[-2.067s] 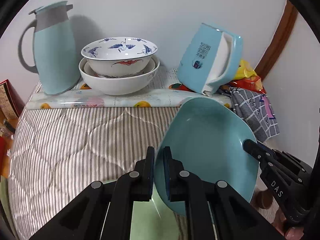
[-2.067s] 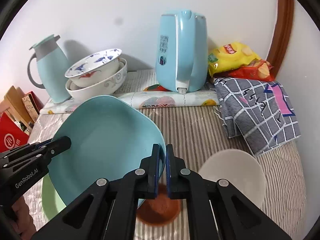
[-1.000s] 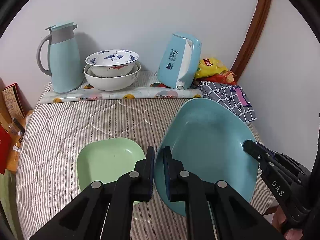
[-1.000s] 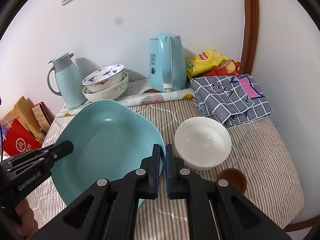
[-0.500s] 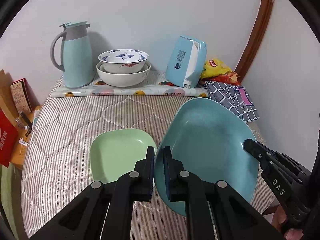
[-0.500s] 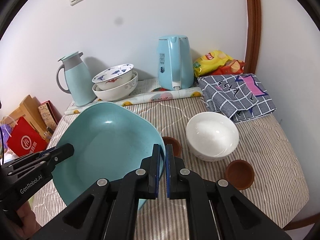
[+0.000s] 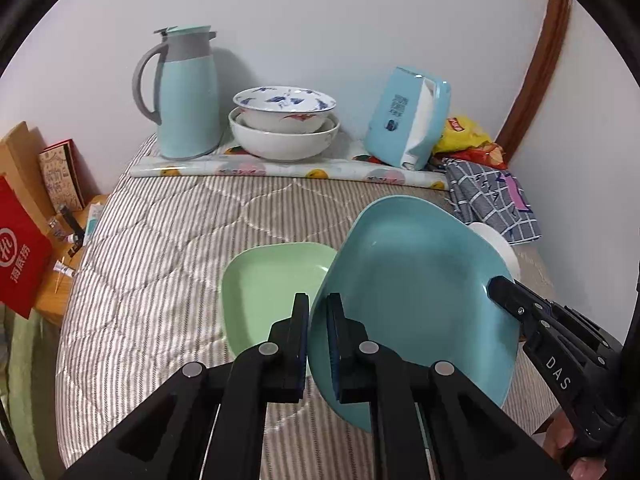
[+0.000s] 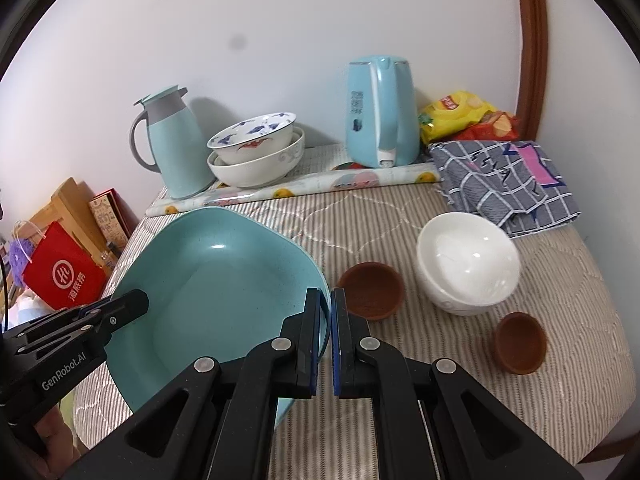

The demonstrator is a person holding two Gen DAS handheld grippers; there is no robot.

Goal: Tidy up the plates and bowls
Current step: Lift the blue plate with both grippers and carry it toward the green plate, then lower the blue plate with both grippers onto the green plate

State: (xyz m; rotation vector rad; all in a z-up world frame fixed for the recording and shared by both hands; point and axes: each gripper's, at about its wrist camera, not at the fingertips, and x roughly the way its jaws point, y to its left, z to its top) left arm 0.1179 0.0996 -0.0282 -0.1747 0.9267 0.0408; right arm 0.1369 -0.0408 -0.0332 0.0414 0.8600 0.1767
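A large teal plate point(image 7: 416, 292) is held tilted above the striped table, with both grippers shut on its rim. My left gripper point(image 7: 318, 320) clamps its left edge; my right gripper point(image 8: 325, 312) clamps the opposite edge of the plate point(image 8: 216, 284). A light green plate point(image 7: 272, 292) lies on the table just left of and partly under the teal plate. A white bowl point(image 8: 468, 264) and two small brown bowls point(image 8: 370, 290) point(image 8: 519, 342) sit to the right. Two stacked bowls point(image 7: 284, 128) stand at the back.
A teal thermos jug point(image 7: 188, 92), a blue kettle point(image 8: 380, 116), a rolled patterned mat point(image 7: 288, 170), snack bags point(image 8: 464, 116) and a checked cloth point(image 8: 508, 184) line the back and right. A red bag point(image 8: 60, 276) and boxes stand off the table's left edge.
Both grippers with the teal plate have pulled back and up from the back of the table. The green plate, white bowl and brown bowls have come into view below.
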